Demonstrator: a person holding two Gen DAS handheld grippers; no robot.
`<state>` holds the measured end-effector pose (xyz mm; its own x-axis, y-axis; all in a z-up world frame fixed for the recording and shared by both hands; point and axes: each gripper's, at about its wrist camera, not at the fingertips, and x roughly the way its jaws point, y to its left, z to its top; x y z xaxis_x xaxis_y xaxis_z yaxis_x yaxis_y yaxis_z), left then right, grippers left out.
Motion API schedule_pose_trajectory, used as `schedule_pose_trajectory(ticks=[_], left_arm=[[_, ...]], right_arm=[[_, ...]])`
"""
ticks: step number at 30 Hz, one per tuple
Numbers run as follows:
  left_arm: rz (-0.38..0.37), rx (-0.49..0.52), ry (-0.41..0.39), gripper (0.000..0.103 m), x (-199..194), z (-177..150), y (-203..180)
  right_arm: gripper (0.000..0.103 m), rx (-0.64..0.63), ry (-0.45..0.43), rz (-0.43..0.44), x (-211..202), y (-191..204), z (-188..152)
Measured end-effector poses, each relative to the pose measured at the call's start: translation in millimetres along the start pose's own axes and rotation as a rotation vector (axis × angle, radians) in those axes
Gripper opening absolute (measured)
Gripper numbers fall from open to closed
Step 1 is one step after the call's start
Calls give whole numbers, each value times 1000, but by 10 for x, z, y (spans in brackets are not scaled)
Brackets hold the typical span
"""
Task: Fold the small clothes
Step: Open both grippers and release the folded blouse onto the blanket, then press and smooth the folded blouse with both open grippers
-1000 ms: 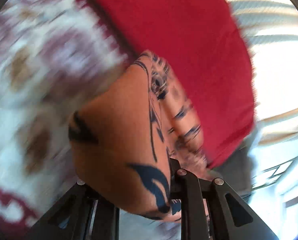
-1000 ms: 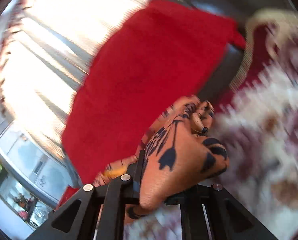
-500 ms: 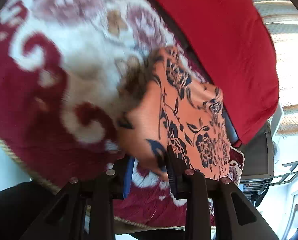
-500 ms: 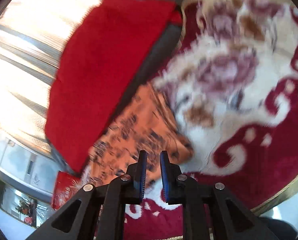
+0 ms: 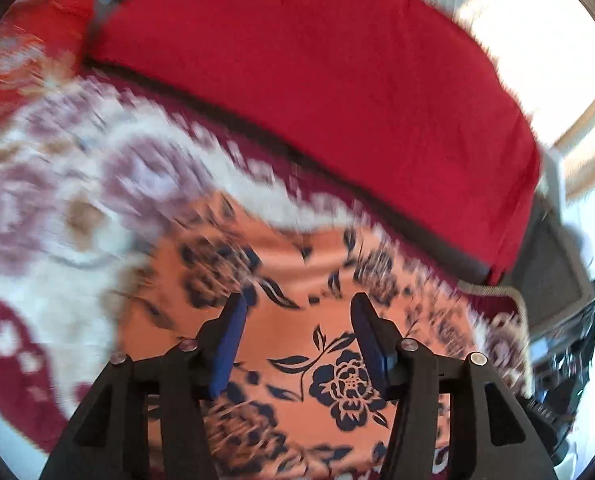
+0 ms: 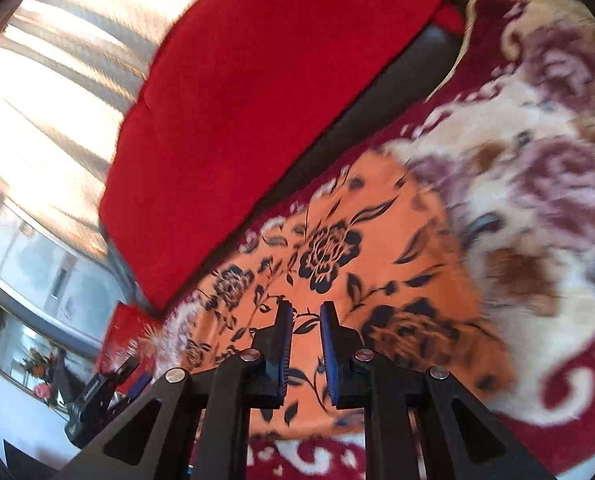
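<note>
An orange cloth with dark blue flowers (image 5: 317, 344) lies flat on a red and cream patterned rug (image 5: 57, 208). My left gripper (image 5: 297, 304) is open and empty just above the cloth's middle. In the right wrist view the same cloth (image 6: 337, 256) lies spread on the rug (image 6: 537, 200). My right gripper (image 6: 306, 312) hovers over it with its jaws a narrow gap apart and nothing between them.
A large red cushion (image 5: 337, 80) lies on a dark seat behind the rug; it also shows in the right wrist view (image 6: 257, 100). Bright windows with blinds (image 6: 57, 80) are beyond. A red packet (image 6: 129, 332) and a dark device lie at the rug's left end.
Both grippers held the bunched cloth a second ago. They let go of it, the left jaws opened wide, and the cloth now lies spread flat on the rug.
</note>
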<state>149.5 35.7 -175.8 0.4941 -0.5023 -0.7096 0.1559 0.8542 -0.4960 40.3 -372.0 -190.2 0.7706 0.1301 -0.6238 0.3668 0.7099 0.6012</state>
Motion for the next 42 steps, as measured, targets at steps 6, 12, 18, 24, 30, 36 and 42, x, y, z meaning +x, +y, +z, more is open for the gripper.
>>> schedule_pose_trajectory(ticks=[6,12,18,24,30,36,42], left_arm=[[140,-60,61,55,789,299,254],[311,-17,-35,54,1139,781,344],[226,-7,-107,55,599,556,242],[190,113,-125,66,-6,-21,-2],[341,129,115,73,350,-438,238],[261,239,-40,74,37,-405,-172],[201,402,19,83,337,-560,-585]], right_arm=[[17,6,54,18,640,47,159],[14,2,86,-78,1186,-123,391],[15,-11,-59,-137,1019,-206,460],[17,-142,-118,-52,480,128,153],[21,-44,21,-173,512,-188,-251],[21,-73,54,-164,298,-184,-372],[23,-69,-123,-133,0,-130,-96]])
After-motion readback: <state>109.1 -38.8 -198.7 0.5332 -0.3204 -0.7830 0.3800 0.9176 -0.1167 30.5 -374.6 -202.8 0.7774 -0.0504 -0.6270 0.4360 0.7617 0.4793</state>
